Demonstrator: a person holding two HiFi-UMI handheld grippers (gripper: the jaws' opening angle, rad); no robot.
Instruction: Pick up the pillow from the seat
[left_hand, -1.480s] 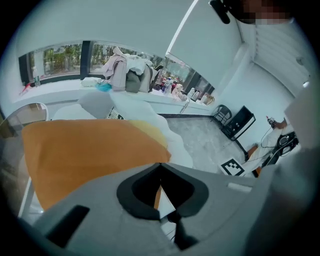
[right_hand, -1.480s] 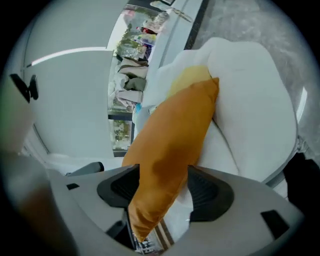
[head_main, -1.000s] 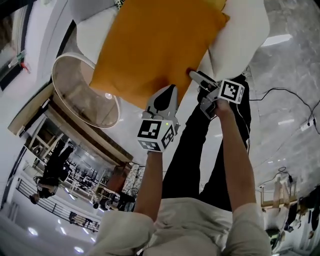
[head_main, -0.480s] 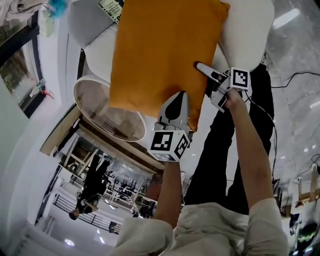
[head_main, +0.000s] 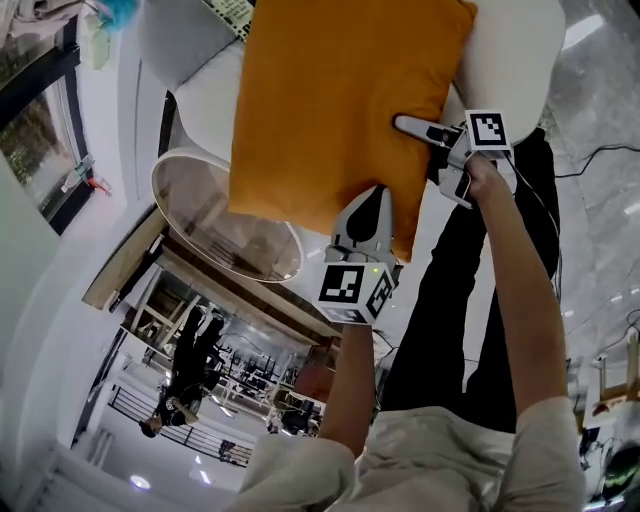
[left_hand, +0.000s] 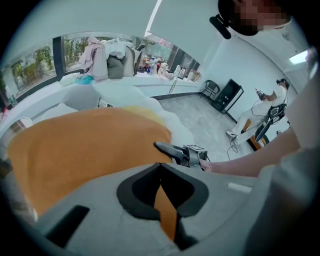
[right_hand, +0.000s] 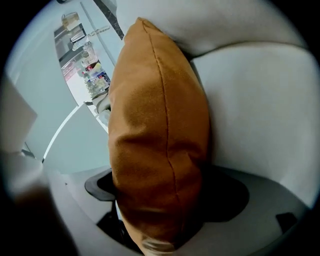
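Starting closest in, at the bottom of the head view, the person's two bare forearms reach up the frame over black trousers (head_main: 450, 300). The left gripper (head_main: 368, 200) sits just below the middle of the frame, marker cube (head_main: 352, 290) facing the camera, and its nose is right on the lower edge of the orange pillow (head_main: 340, 100). In the left gripper view its jaws are pinched together on a thin fold of that pillow, with a strip of orange fabric showing in the slot between them. That claw has a firm bite on the cloth.

Further up and right of centre comes the right gripper (head_main: 412, 128). It enters from the pillow's right side, and one finger lies across the orange face. In the right gripper view its jaws have just been opening and now stand spread wide. The pillow's seamed edge sits between them, filling the gap, but nothing is clamping it.

Beyond both claws, the pillow fills the upper middle of the frame, lying against the white seat (head_main: 505, 60). The seat's pale cushions show on either side of it. At centre left, just beside the seat, stands a round glass table (head_main: 215, 215). Grey polished floor (head_main: 600, 100) runs down the right edge, with a thin cable (head_main: 590, 150) trailing over it.
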